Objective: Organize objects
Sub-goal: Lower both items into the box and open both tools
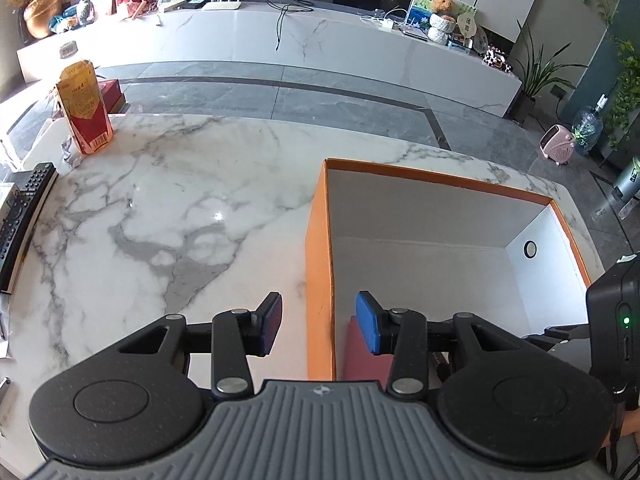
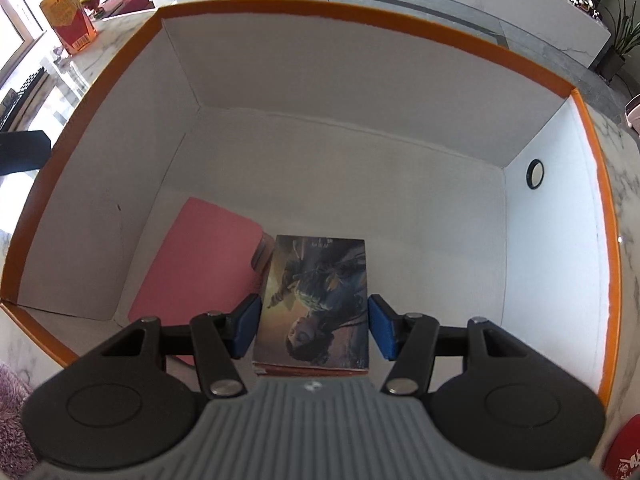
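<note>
White marble tabletop w/ grey veins (image 1: 160, 208), living-room bg.

R view, near to far: right gripper (image 2: 314, 330) low inside the orange cardboard box w/ white interior (image 2: 360, 24), blue pads apart, straddling the illustrated-cover book (image 2: 316, 300) lying flat on the box floor. L pad looks on or just beside the book edge, R pad shows a small gap – jaws spread, not clamping. Flat pink folder (image 2: 200, 256) at 10 o'clock of the book, touching or slightly under it. Black ring (image 2: 535, 175) on box wall at 2 o'clock.

L view: left gripper (image 1: 318, 324) spread wide, holding nothing, straddling the box's near-left wall (image 1: 318, 280). Black remote (image 1: 22, 224) at 9 o'clock. Red-and-gold carton (image 1: 84, 108) upright at 11 o'clock, well apart from the box.
</note>
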Tool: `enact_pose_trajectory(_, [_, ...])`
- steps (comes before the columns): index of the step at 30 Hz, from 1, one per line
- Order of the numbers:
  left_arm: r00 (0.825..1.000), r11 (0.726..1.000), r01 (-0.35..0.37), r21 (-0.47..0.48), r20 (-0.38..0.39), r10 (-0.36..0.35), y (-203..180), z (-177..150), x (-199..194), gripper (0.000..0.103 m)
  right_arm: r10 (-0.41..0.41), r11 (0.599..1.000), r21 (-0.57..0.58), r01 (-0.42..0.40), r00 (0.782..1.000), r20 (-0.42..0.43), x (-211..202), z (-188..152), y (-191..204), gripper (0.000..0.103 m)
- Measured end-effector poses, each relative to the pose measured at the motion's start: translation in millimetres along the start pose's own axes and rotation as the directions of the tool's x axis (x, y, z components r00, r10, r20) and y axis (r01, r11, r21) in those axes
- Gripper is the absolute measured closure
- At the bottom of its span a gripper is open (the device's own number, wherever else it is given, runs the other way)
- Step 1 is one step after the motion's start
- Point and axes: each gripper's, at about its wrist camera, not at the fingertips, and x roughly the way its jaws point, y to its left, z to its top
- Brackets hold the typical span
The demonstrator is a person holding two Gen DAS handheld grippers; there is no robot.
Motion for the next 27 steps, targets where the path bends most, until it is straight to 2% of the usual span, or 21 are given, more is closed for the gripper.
enact_pose_trajectory(5, [1.0,1.0,0.022,-0.012,-0.018,-0.022,4.2,-3.9,4.3,0.055,0.024,1.0,0.016,-0.023,0.999,-0.04,7.5,1.5,2.3,0.04])
enact_pose_trajectory(8, [0.999,0.999,0.043,-0.028,-0.029,-0.044,6.4,-6.2,7.2,0.055,0.046,0.999,0.009,-0.046,0.999,-0.022,1.7,3.1,0.4,0.033])
enact_pose_trajectory(10, [0.997,0.997,0.063,-0.036,-0.034,-0.064,6.6,-7.0,7.8,0.055,0.036,0.999,0.005,-0.036,0.999,-0.006,-3.5,5.4,-1.8,0.034])
enact_pose_trajectory(13, [0.994,0.994,0.097,-0.044,-0.039,-0.099,6.3,-7.9,9.2,0.055,0.026,0.999,0.024,-0.026,1.0,-0.003,-6.5,9.4,-9.3,0.048])
enact_pose_trajectory(17, [0.991,0.991,0.122,-0.053,-0.054,-0.125,5.7,-9.0,13.5,0.067,0.066,0.996,0.065,-0.064,0.997,-0.028,-1.0,8.5,-15.8,0.062])
enact_pose_trajectory(20, [0.991,0.991,0.121,-0.053,-0.057,-0.124,5.6,-10.2,15.6,0.073,0.092,0.991,0.102,-0.086,0.994,-0.053,4.2,1.4,-18.7,0.068])
enact_pose_trajectory(23, [0.991,0.992,0.119,-0.051,-0.055,-0.122,5.7,-11.2,15.6,0.075,0.115,0.983,0.15,-0.107,0.992,-0.052,5.6,0.8,-22.2,0.068])
enact_pose_trajectory(27, [0.991,0.992,0.118,-0.05,-0.055,-0.121,5.9,-11.3,15.6,0.076,0.144,0.978,0.157,-0.134,0.988,-0.056,6.7,4.6,-17.9,0.074])
